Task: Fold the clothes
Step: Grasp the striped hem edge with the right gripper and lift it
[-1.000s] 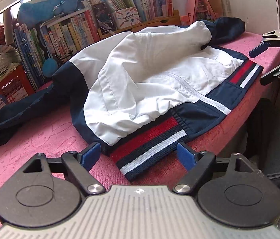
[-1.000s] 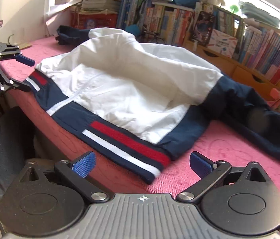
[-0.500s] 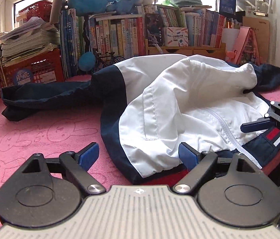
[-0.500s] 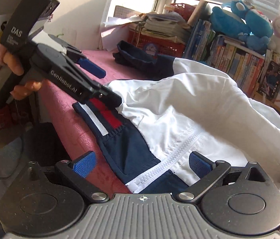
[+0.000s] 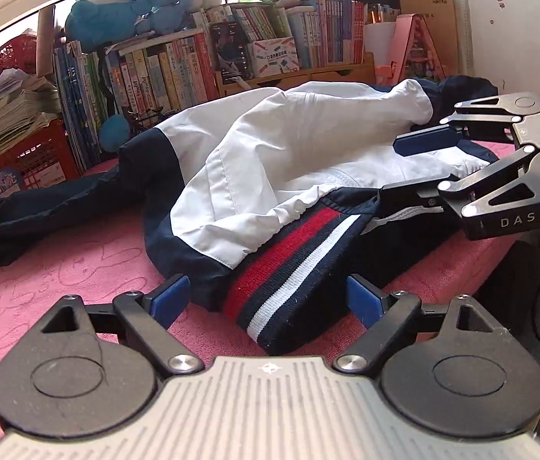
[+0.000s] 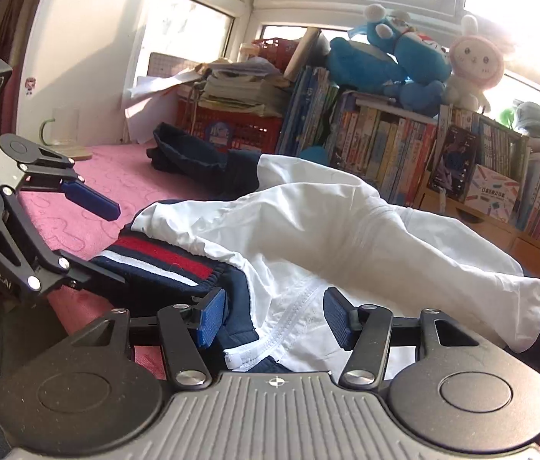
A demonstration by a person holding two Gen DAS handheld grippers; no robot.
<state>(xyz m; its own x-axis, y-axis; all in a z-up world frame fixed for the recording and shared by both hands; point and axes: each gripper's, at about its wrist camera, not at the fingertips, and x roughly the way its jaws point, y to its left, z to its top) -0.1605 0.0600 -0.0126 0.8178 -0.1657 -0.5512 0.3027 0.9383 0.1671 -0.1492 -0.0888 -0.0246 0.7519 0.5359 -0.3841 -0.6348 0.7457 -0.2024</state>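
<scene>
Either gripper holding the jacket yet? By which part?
Neither. Left gripper is open around the hem; right gripper, just been closing, straddles the zipper edge.

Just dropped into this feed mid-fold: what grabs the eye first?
A white and navy jacket lies rumpled across the pink cloth, its red, white and navy striped hem nearest the left gripper, whose jaws stand open around it. The right gripper has just been closing, its jaws around the zipper edge. Behind, blue plush toys sit atop packed books.
</scene>
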